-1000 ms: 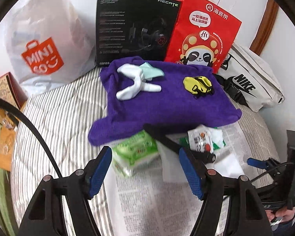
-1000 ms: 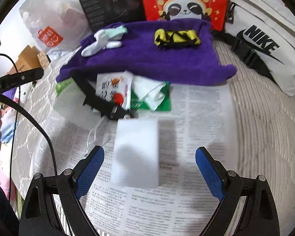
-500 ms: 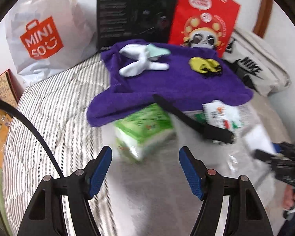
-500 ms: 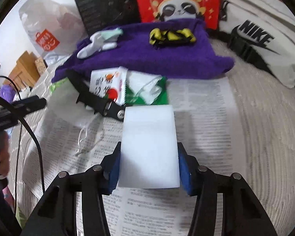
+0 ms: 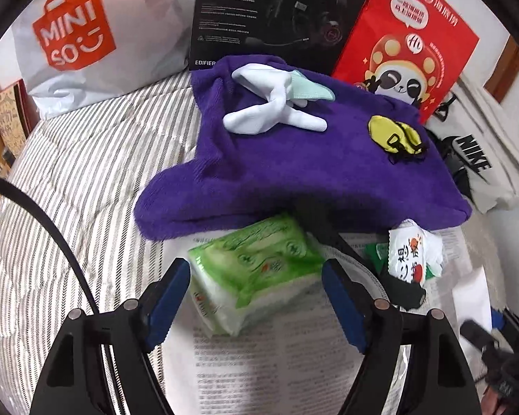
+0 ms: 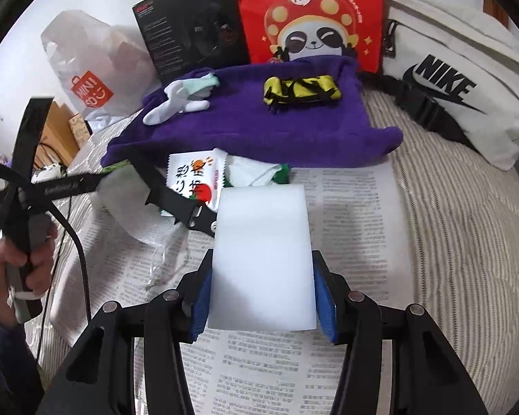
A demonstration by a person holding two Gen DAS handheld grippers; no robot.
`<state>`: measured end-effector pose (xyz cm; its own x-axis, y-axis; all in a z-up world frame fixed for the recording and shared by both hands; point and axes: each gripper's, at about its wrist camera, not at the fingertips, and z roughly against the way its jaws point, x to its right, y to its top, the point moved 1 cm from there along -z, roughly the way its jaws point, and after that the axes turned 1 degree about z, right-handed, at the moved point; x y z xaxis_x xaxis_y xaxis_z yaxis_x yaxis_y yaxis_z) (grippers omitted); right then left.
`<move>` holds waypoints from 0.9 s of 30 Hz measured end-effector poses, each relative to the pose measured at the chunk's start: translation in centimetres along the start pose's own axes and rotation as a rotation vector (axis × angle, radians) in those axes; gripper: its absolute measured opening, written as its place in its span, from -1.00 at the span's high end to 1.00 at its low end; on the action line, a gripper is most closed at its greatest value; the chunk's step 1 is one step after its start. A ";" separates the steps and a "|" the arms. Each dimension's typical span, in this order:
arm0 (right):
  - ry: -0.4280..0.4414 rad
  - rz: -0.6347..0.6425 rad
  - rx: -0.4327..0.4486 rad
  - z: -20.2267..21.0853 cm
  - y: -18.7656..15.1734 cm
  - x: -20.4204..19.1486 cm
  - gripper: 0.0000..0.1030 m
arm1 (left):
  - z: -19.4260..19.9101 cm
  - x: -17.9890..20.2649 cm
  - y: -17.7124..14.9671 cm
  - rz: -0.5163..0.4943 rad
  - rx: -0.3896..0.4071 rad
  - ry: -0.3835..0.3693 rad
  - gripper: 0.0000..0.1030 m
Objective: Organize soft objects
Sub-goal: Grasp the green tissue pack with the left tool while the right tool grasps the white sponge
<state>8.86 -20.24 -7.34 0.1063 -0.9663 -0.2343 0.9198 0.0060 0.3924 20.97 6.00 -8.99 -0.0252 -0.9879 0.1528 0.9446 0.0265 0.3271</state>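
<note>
Now right claw (image 6: 263, 297) pinches smooth white foam block (image 6: 262, 256); left claw (image 5: 256, 297) opening around crinkly green tissue pack (image 5: 256, 273).

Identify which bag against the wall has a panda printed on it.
The red paper bag, between the black box and the white Nike bag; the Miniso bag carries only an orange logo.

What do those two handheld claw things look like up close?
Both the left gripper and the right gripper have glossy black plastic linkage arms with round silver pivot pins and blue ribbed pads on the fingers. A black cable loops past the left one. The person wears a dark sleeve.
</note>
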 end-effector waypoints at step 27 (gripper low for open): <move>0.083 -0.045 -0.013 -0.7 -1.1 1.0 0.01 | -1.7 -0.3 -1.0 -0.058 0.017 0.159 -0.73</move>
<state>8.23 -21.04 -8.62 0.0947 -0.9412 -0.3243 0.9293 -0.0333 0.3678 20.59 5.99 -10.96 -0.0256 -0.9995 -0.0160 0.9374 -0.0296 0.3470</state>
